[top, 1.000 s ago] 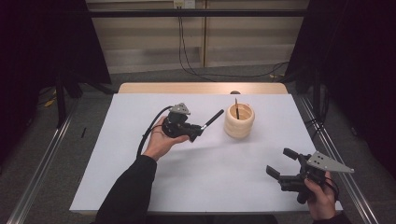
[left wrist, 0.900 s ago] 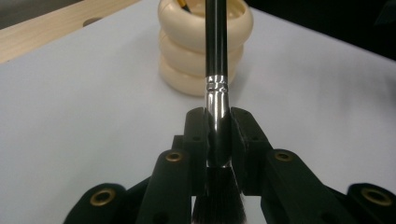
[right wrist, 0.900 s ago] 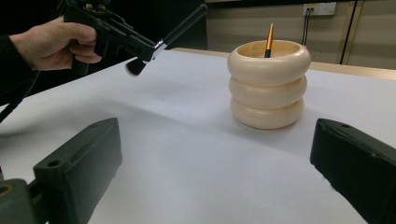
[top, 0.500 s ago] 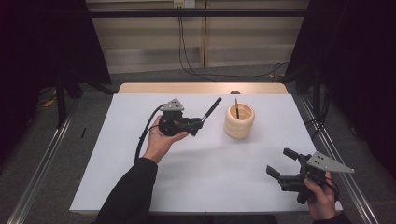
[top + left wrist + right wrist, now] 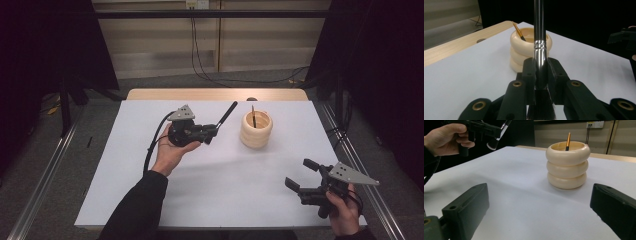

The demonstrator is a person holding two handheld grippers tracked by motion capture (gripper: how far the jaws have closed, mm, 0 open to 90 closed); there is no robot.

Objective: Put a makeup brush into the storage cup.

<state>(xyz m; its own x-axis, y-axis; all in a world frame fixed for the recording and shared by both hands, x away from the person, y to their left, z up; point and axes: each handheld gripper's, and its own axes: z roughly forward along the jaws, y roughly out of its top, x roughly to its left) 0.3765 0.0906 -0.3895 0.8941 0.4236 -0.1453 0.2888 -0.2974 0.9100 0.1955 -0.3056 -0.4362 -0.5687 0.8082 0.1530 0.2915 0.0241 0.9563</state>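
Left gripper (image 5: 209, 134), just left of the cream ribbed holder (image 5: 256, 130), has its jaws clamped on a black-handled brush (image 5: 539, 37) near the silver ferrule. The handle tip angles up toward the holder's rim, bristles trailing behind, likely lined up to drop handle-first. A thin gold-handled brush (image 5: 254, 116) already stands inside the holder and could crowd the opening. Right gripper (image 5: 305, 175) hangs well off, near the holder's right front, jaws wide with nothing between. White tabletop (image 5: 240, 175) between them is bare.

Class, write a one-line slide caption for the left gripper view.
Left gripper clamps a black brush before a cream ringed pot.
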